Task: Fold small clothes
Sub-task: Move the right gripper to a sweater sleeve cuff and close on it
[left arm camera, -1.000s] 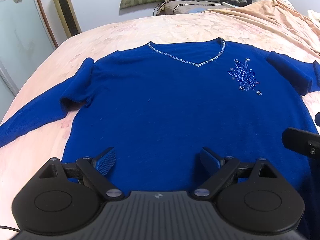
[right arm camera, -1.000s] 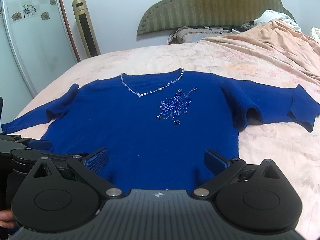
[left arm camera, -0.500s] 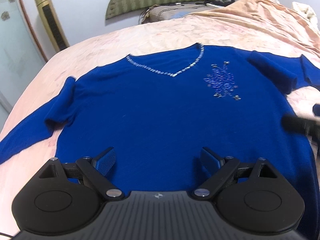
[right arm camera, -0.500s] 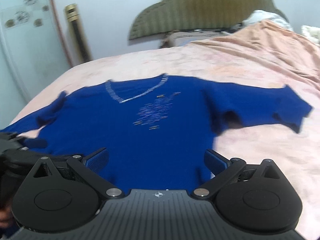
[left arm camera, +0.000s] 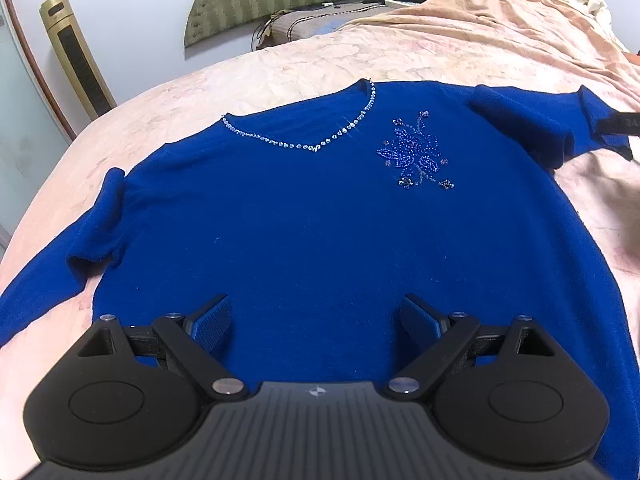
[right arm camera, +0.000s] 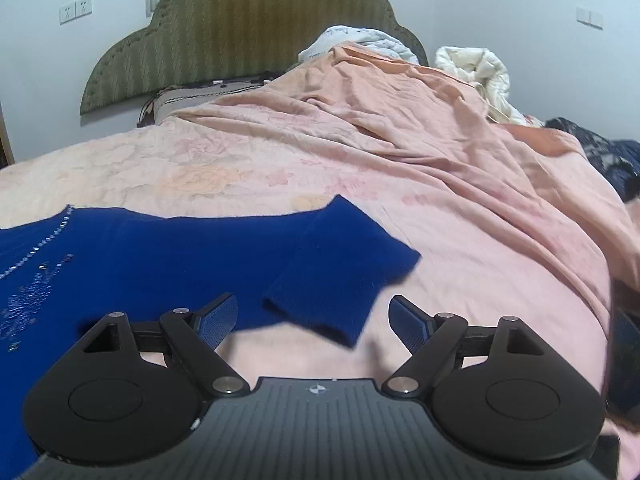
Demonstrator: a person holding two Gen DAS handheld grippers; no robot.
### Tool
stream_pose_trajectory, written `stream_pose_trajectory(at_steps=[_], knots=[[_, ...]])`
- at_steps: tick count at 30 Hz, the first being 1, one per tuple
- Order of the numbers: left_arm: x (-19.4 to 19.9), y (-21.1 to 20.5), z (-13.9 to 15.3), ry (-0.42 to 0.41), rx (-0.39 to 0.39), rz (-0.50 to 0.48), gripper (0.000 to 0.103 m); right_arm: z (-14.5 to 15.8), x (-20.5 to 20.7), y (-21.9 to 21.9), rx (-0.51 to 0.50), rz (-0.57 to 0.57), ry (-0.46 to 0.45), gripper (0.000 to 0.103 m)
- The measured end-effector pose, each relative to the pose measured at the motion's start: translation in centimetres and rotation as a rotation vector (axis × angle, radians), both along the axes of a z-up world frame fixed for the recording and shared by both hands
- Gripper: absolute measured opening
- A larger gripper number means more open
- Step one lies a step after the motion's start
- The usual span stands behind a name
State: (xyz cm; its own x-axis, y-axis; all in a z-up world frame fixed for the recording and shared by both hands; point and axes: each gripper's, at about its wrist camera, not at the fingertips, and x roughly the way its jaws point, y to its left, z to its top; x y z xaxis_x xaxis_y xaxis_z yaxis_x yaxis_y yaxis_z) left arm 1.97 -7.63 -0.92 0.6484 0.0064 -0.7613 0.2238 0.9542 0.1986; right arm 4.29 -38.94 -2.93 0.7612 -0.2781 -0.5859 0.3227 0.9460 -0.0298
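Observation:
A royal-blue sweater (left arm camera: 312, 232) lies flat, front up, on the pink bedspread (left arm camera: 280, 76), with a beaded V-neck (left arm camera: 316, 146) and a beaded flower (left arm camera: 416, 156). My left gripper (left arm camera: 316, 320) is open and empty, over the sweater's lower middle. My right gripper (right arm camera: 312, 316) is open and empty, just in front of the cuff of the sweater's right-hand sleeve (right arm camera: 340, 272); part of it shows in the left wrist view (left arm camera: 618, 128) beside that sleeve (left arm camera: 532, 120).
A green padded headboard (right arm camera: 240, 24) and pillows stand at the far end. Crumpled peach bedding (right arm camera: 420, 120) and white quilts (right arm camera: 476, 68) pile up at the right. A gold tower fan (left arm camera: 76, 56) stands at the left by the wall.
My right gripper has swung right, from the sweater's hem to the right-hand sleeve cuff. My left gripper has shifted a little, still over the lower body. Both stay open.

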Motion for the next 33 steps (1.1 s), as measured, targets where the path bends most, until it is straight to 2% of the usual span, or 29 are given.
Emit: stream_pose_trajectory(at_steps=[2, 4, 6, 7, 9, 10, 11, 13, 15, 22, 27, 31, 33], knots=[[0.0, 0.0, 0.0, -0.002, 0.008, 0.0, 0.092, -0.4, 1.4, 0.3, -0.022, 0.025, 0.019, 0.083], [0.2, 0.1, -0.1, -0.001, 0.012, 0.005, 0.092, -1.2, 2.5, 0.4, -0.054, 0.017, 0.055, 0.076], [0.2, 0.2, -0.1, 0.001, 0.011, 0.007, 0.092, -1.6, 2.9, -0.2, -0.054, -0.02, 0.065, 0.055], [0.3, 0.3, -0.1, 0.001, 0.012, 0.008, 0.092, -1.3, 2.7, -0.6, -0.038, -0.032, 0.049, 0.05], [0.4, 0.2, -0.3, 0.003, 0.016, 0.01, 0.092, -0.7, 2.2, -1.6, -0.002, -0.067, 0.021, 0.022], [0.5, 0.1, -0.3, 0.005, 0.017, 0.011, 0.092, -0.5, 1.9, -2.0, 0.011, -0.08, 0.01, 0.015], [0.5, 0.1, -0.4, 0.008, 0.016, 0.01, 0.092, -0.2, 1.7, -2.6, 0.029, -0.086, -0.005, 0.003], [0.5, 0.0, -0.4, 0.008, 0.017, 0.002, 0.092, 0.6, 1.1, -3.9, 0.071, -0.099, -0.041, 0.004], [0.4, -0.1, -0.3, 0.004, 0.024, -0.006, 0.092, 1.5, 0.7, -5.3, 0.067, -0.126, -0.07, 0.004], [0.2, -0.4, -0.2, -0.006, 0.053, -0.012, 0.092, 5.2, 0.7, -12.1, -0.074, -0.261, -0.119, 0.003], [0.2, -0.7, -0.1, -0.005, 0.069, -0.011, 0.092, 5.3, 1.5, -17.5, -0.133, -0.366, -0.063, 0.003], [0.2, -1.0, -0.1, -0.005, 0.084, -0.016, 0.092, 3.8, 1.4, -21.3, -0.106, -0.442, -0.002, 0.004], [0.2, -1.1, -0.1, -0.006, 0.085, -0.021, 0.092, 2.1, 1.9, -22.6, -0.064, -0.45, 0.073, 0.021]])
